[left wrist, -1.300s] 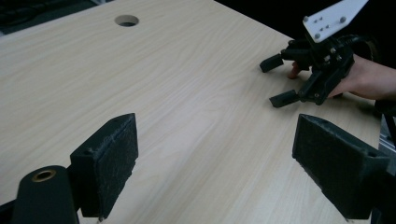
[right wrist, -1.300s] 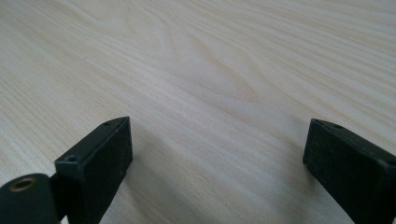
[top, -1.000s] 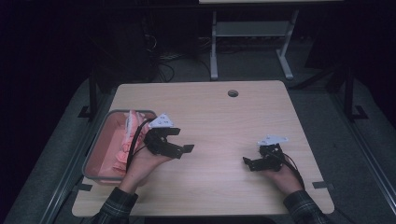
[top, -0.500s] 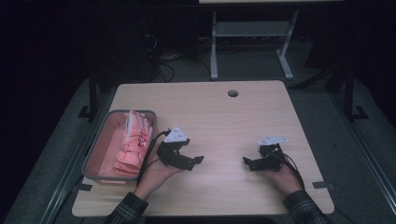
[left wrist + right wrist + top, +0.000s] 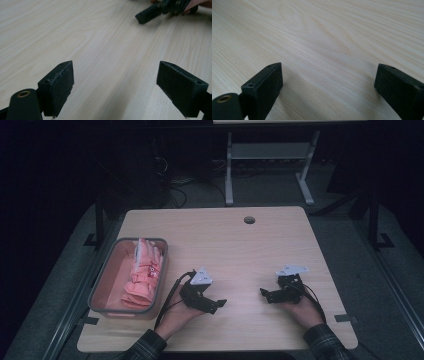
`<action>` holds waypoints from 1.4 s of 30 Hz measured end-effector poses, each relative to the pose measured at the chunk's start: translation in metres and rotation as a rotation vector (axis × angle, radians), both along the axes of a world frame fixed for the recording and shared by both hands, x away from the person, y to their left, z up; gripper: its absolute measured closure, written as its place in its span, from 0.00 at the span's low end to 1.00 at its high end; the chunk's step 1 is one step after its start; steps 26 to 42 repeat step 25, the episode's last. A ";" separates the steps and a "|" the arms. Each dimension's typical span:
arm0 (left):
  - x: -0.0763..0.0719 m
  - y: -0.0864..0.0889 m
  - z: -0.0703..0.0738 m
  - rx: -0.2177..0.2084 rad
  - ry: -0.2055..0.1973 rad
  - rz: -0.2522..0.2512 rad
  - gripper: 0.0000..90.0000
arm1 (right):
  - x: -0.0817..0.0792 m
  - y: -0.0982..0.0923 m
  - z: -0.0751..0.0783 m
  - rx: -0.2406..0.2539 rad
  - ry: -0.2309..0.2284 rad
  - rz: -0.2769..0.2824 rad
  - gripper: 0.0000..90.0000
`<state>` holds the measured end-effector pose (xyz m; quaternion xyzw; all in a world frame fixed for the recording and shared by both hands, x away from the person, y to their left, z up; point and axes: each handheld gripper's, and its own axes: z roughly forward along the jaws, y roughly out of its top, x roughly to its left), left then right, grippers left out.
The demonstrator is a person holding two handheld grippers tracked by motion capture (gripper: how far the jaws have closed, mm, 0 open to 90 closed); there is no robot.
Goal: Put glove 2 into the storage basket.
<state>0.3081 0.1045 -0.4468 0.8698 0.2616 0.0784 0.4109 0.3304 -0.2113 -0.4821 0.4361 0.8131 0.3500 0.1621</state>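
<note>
Two grippers: both rest low on the pale wooden table [image 5: 240, 245], holding nothing.
Grey rectangular plastic bin [image 5: 105, 290]: at the table's left edge, well left of both tools.
Folded pink cloth [image 5: 144, 276]: lies inside the bin, along its right wall.
Left gripper [image 5: 216, 304]: just right of the bin, jaws spread wide, pointing away from it toward the other tool.
Right gripper [image 5: 265, 294]: far right of the bin, jaws wide apart over bare wood.
Risk: I judge a reach back for the cloth could knock the bin's near wall, since the left tool sits close beside it and faces away.
</note>
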 end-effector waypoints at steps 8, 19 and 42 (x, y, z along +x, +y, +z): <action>-0.004 -0.007 -0.022 0.094 -0.009 -0.006 0.15 | 0.000 0.000 0.000 0.000 0.000 0.000 0.08; -0.006 -0.008 -0.031 0.087 -0.033 -0.018 0.14 | 0.000 0.000 0.000 0.001 -0.001 -0.002 0.08; -0.006 -0.008 -0.031 0.087 -0.032 -0.018 0.14 | -0.001 0.000 0.000 -0.001 -0.002 -0.005 0.08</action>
